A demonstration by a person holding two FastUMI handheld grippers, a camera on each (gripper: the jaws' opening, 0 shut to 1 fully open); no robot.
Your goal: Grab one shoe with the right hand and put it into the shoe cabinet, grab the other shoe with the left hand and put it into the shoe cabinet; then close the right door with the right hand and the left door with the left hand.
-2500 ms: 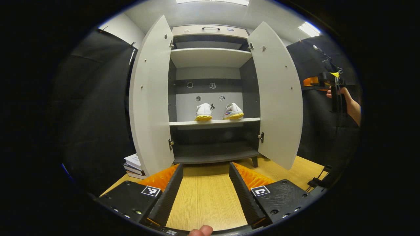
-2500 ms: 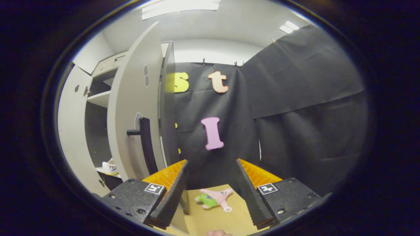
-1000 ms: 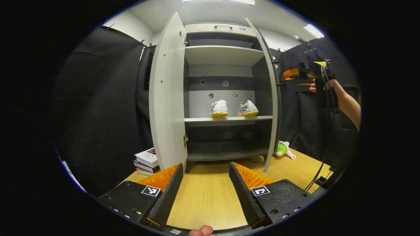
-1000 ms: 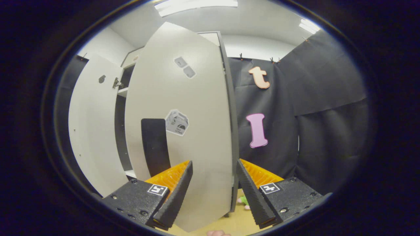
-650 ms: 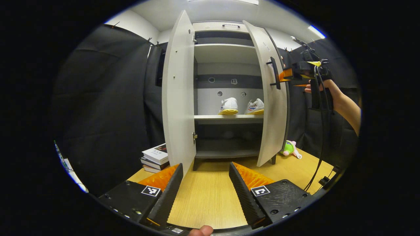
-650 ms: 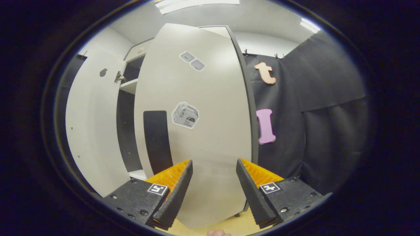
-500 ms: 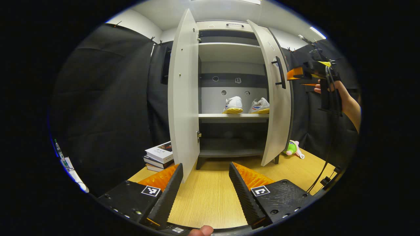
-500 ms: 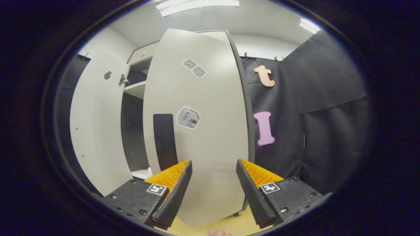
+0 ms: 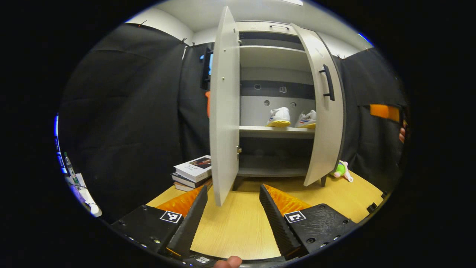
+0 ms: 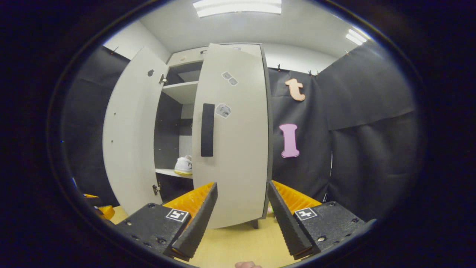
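Both shoes (image 9: 279, 117) sit on the cabinet's middle shelf (image 9: 277, 131), so the doors are what I handle now. The right door (image 10: 234, 141) hangs part open; I judge it stiff and light on its hinges, best pushed flat near its black handle (image 10: 207, 129). The left door (image 9: 223, 111) stands edge-on above the surface (image 9: 238, 223). My left gripper (image 9: 232, 219) and right gripper (image 10: 241, 219) both have their jaws released, grasping nothing

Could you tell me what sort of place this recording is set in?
Probably a staged recording booth, not a home: black cloth walls hang around a shoe cabinet standing on a wooden tabletop, with office-style ceiling lights overhead.
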